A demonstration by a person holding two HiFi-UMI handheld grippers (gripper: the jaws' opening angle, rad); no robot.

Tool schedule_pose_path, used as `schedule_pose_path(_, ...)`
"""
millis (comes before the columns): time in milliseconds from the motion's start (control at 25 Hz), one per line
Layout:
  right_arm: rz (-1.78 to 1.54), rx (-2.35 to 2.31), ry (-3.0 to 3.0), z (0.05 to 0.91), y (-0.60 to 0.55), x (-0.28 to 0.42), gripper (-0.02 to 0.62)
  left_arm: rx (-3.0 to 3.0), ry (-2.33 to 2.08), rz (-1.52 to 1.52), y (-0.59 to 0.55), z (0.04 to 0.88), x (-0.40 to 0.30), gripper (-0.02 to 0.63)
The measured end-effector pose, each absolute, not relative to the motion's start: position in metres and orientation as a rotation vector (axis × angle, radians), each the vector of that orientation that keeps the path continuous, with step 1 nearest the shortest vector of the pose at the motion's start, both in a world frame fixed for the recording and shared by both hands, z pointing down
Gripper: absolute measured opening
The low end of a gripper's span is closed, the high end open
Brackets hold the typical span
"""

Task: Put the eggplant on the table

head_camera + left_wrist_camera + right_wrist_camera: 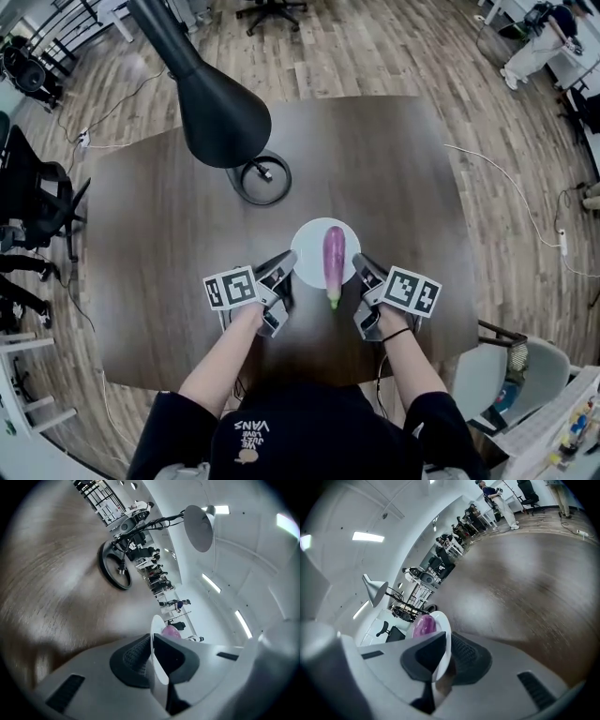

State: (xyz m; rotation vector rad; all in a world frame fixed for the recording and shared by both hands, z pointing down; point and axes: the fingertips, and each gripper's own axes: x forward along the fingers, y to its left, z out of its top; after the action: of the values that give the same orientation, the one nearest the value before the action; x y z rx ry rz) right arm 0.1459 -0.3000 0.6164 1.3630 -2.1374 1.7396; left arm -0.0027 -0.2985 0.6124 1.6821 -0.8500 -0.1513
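Table (375, 159): dark wood, spread beneath both grippers.
Plate (309, 246): white. The left gripper (286, 262) was clamped on its left rim and the right gripper (360, 265) on its right rim.
Eggplant (334, 253): purple, lay on the plate between the two grippers.
Step, as judged: plate handling, with the eggplant not yet on the table. The next move called for freeing one gripper to take the eggplant.

The person wears a black short-sleeved top (314, 427) with white lettering (251, 429) on the chest (it reads upside down from the head view) and a thin dark band (397, 333) round the right wrist. The left gripper (284, 262) and right gripper (362, 265) are pale grey shells with black ribbed pads (135, 659), each bearing a cube (232, 287) of black-and-white square markers.
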Motion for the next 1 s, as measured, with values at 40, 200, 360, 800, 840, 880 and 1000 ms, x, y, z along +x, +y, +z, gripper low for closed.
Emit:
schedule_pose_path(40, 1.74, 1.358, -2.133, 0.62, -0.301, 0.146, 0.04, 1.676, -0.855, -0.144, -0.299, 0.617, -0.003, 0.025)
schedule_pose_path(200, 1.747, 1.345, -2.11, 0.633, -0.306, 0.145, 0.039, 1.649, -0.871, -0.121, -0.302, 0.632, -0.004, 0.025)
schedule_pose_path(360, 1.756, 1.335, -2.086, 0.646, -0.312, 0.143, 0.038, 1.628, -0.878, -0.105, -0.308, 0.642, -0.005, 0.025)
schedule_pose_path(800, 1.744, 1.344, -2.053, 0.66, -0.334, 0.145, 0.038, 1.595, -0.873, -0.045, -0.329, 0.655, -0.003, 0.025)
schedule_pose_path(840, 1.744, 1.346, -2.05, 0.661, -0.335, 0.145, 0.038, 1.589, -0.872, -0.033, -0.329, 0.656, -0.002, 0.025)
schedule_pose_path(880, 1.744, 1.347, -2.046, 0.661, -0.335, 0.145, 0.038, 1.583, -0.87, -0.022, -0.33, 0.657, -0.002, 0.025)
schedule_pose_path(1000, 1.743, 1.35, -2.033, 0.663, -0.337, 0.143, 0.04, 1.56, -0.863, -0.004, -0.331, 0.66, -0.004, 0.025)
